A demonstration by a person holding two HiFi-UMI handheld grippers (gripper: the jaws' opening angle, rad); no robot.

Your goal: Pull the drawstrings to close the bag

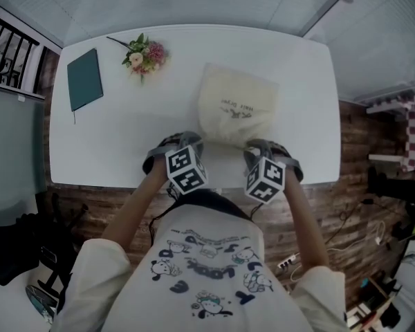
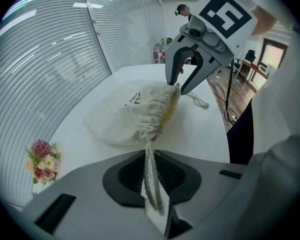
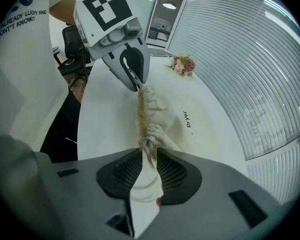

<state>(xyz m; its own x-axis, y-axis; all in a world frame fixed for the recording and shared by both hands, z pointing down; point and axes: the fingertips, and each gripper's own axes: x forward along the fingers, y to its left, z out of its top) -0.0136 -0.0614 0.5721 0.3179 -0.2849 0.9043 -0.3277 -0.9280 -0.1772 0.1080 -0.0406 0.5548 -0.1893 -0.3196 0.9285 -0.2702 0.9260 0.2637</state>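
A cream drawstring bag (image 1: 235, 109) lies on the white table (image 1: 117, 144) with its gathered mouth toward the near edge. My left gripper (image 1: 196, 141) is at the mouth's left end. In the left gripper view a twisted drawstring (image 2: 151, 181) runs from the puckered mouth (image 2: 157, 114) into my left gripper (image 2: 151, 170), which is shut on it. My right gripper (image 1: 254, 146) is at the mouth's right end. Its jaws (image 3: 149, 164) pinch the bunched cloth (image 3: 151, 134) there. A loose knotted cord (image 2: 201, 102) lies on the table beside that gripper (image 2: 178, 86).
A green notebook (image 1: 84, 79) lies at the table's far left. A small flower bouquet (image 1: 144, 55) rests behind the bag. The table's near edge (image 1: 221, 182) runs just under both grippers. Wooden floor, cables and chairs surround the table.
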